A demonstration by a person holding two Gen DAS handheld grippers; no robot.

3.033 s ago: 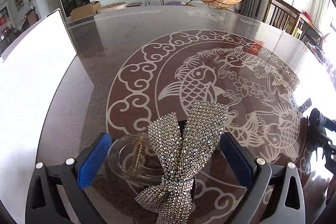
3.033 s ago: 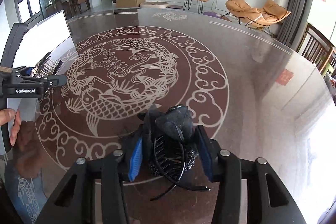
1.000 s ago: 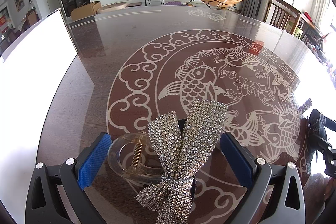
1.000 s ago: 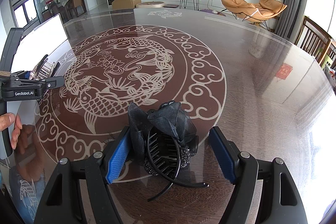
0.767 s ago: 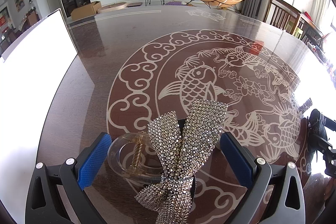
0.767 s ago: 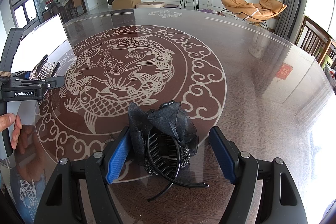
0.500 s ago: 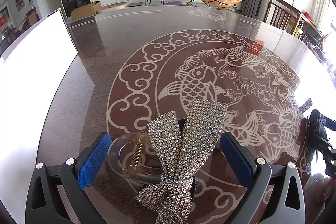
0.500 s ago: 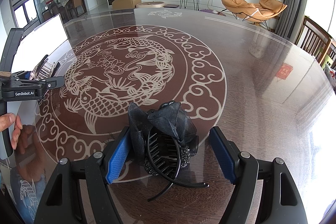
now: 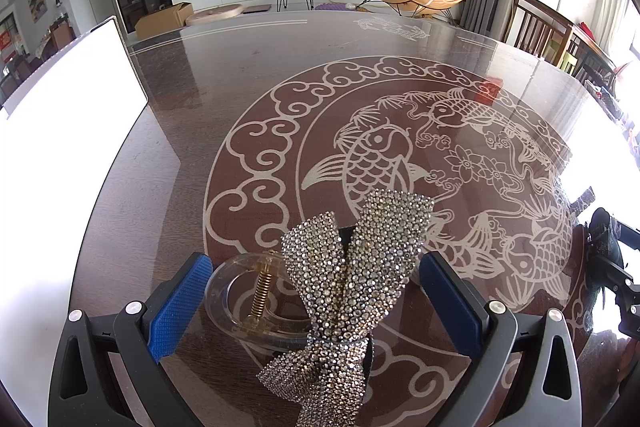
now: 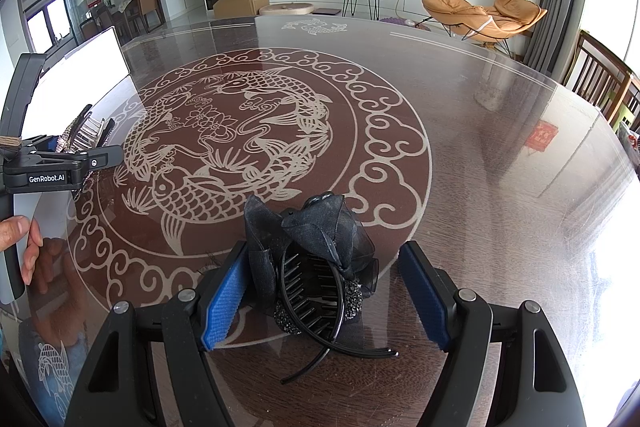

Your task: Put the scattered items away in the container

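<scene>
Rhinestone bow clip (image 9: 352, 267) lies on counter (image 9: 240, 87) between released left hand-held gripper (image 9: 312, 295); black clip (image 10: 312, 267) between released right hand-held gripper (image 10: 324, 303); white container (image 9: 60, 147) contents overexposed.

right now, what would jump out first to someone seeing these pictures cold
The rhinestone bow hair clip glitters between the open left gripper, lying on the table beside a clear claw clip. In the right wrist view, a black fabric flower clip sits between the open right gripper. Under both spreads a large pale koi medallion.
</scene>
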